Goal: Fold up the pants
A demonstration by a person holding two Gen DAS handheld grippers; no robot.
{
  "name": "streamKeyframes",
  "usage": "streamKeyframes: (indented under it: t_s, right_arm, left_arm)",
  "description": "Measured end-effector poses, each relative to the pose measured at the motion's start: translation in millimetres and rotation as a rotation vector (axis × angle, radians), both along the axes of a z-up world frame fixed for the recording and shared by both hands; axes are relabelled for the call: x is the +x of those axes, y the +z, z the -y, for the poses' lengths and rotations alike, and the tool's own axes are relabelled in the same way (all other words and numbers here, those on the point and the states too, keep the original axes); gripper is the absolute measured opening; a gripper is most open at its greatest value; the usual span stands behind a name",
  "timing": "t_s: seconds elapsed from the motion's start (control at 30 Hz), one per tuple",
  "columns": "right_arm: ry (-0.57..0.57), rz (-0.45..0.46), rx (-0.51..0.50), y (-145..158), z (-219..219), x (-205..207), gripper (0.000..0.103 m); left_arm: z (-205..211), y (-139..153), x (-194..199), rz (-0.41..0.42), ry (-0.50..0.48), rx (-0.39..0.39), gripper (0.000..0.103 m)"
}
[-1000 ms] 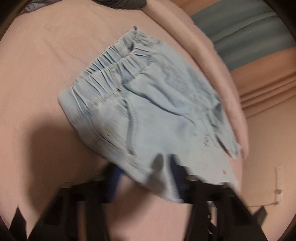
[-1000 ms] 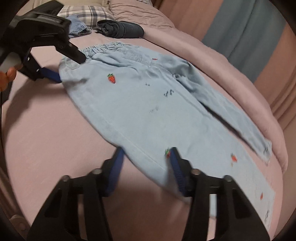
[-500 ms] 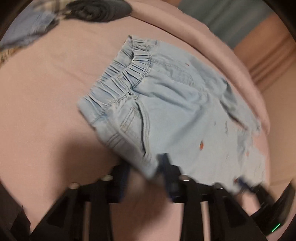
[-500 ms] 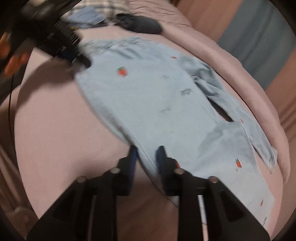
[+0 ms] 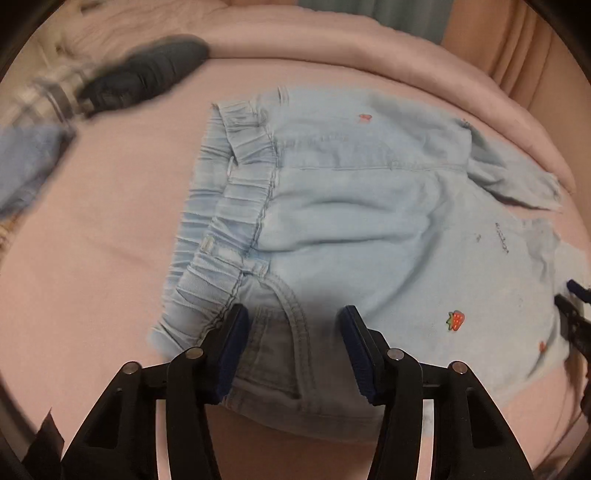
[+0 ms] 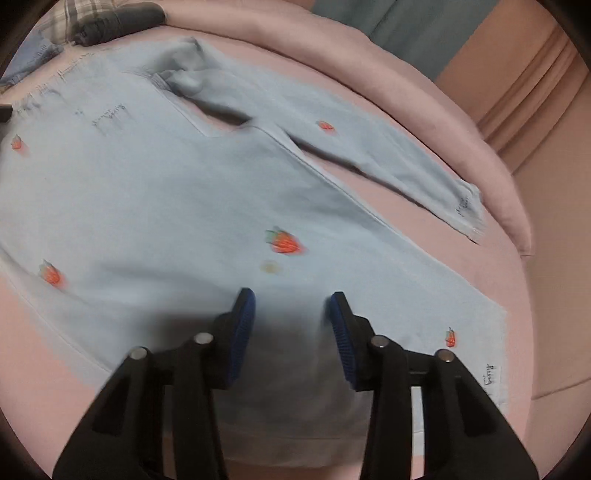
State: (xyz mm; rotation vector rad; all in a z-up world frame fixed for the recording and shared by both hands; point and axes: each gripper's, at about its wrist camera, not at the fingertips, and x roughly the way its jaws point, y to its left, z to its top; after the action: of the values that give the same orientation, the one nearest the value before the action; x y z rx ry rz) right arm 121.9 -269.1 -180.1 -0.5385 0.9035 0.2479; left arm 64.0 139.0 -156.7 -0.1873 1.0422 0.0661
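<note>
Light blue denim pants (image 5: 354,221) spread flat across a pink bed sheet (image 5: 110,221), filling the middle of both views. In the left wrist view: elastic waistband (image 5: 229,206) running from upper centre down to lower left, pocket seam (image 5: 295,325) curving at lower centre, one leg trailing off toward the right edge, a red strawberry patch (image 5: 456,320) at lower right. Left gripper (image 5: 293,332) at the bottom centre of that view, blue-padded fingers (image 5: 232,343) spread wide over the hip corner of the pants by the pocket, holding nothing; hard to tell whether touching the cloth or just above it. Tip of the other tool poking in at the right edge. In the right wrist view: both legs stretching from upper left toward the right, a narrow gap of sheet between them, frayed hems at the right, strawberry patches scattered over the cloth, the largest (image 6: 283,242) at centre. Right gripper (image 6: 290,317) at bottom centre of that view, jaws standing well apart above the lower leg, gripping nothing. Dark folded garment (image 5: 144,74) at upper left of the left view, well apart from the pants; blurred plaid fabric (image 6: 79,13) just beside it in the top left corner of the right view. Pink comforter ridge (image 6: 406,96) along the far side of the bed.
</note>
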Motion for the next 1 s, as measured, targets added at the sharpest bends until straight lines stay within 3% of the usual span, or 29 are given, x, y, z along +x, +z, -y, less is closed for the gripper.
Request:
streamKeyframes:
  t_s: [0.03, 0.17, 0.2, 0.27, 0.3, 0.33, 0.43, 0.53, 0.63, 0.77, 0.9, 0.97, 1.0]
  right_arm:
    - [-0.024, -0.017, 0.018, 1.7, 9.8, 0.6, 0.050]
    - [-0.169, -0.027, -0.041, 6.1, 47.8, 12.8, 0.059]
    - [-0.199, -0.066, 0.009, 11.2, 57.8, 18.4, 0.059]
    - [-0.224, -0.100, 0.033, 21.7, 58.4, 27.2, 0.058]
    - [-0.205, -0.067, 0.015, 31.3, 50.2, 32.0, 0.059]
    - [-0.161, -0.031, 0.017, 40.6, 37.7, 37.8, 0.059]
    - [0.034, 0.008, 0.145, 68.1, -10.7, 63.9, 0.060]
    - [0.163, -0.004, 0.205, 72.8, -56.9, 104.0, 0.060]
    - [0.207, -0.015, 0.179, 66.0, -99.4, 164.5, 0.059]
    - [0.225, -0.060, 0.173, 63.1, -133.9, 213.4, 0.059]
    - [0.264, -0.134, 0.098, 44.4, -153.5, 259.6, 0.060]
    - [0.249, -0.202, 0.050, 25.2, -150.1, 282.4, 0.058]
    - [0.241, -0.237, 0.039, 17.4, -148.0, 289.0, 0.049]
  left_arm:
    - [-6.7, 3.3, -7.9, 0.036, -0.008, 0.006, 0.041]
    - [-14.7, 18.5, -18.1, 0.032, -0.083, 0.021, 0.039]
    - [-15.9, 24.4, -18.2, 0.034, -0.095, 0.026, 0.040]
    - [-24.2, 45.0, -9.2, 0.079, -0.119, 0.032, 0.068]
    - [-24.1, 52.0, -3.1, 0.106, -0.110, 0.042, 0.091]
    - [-32.3, 63.9, 10.1, 0.168, -0.094, 0.054, 0.099]
    - [-45.8, 75.1, 55.7, 0.235, -0.103, 0.090, 0.099]
    - [-61.0, 65.3, 117.3, 0.172, -0.126, 0.106, 0.099]
    - [-76.6, 48.3, 166.6, 0.083, -0.148, 0.043, 0.099]
    - [-86.5, 34.0, 201.8, 0.017, -0.193, -0.029, 0.099]
    - [-72.6, 15.5, 234.4, -0.072, -0.284, -0.004, 0.098]
    - [-63.1, 3.8, 246.7, -0.121, -0.337, 0.018, 0.079]
    - [-57.8, -4.3, 251.8, -0.160, -0.368, 0.014, 0.066]
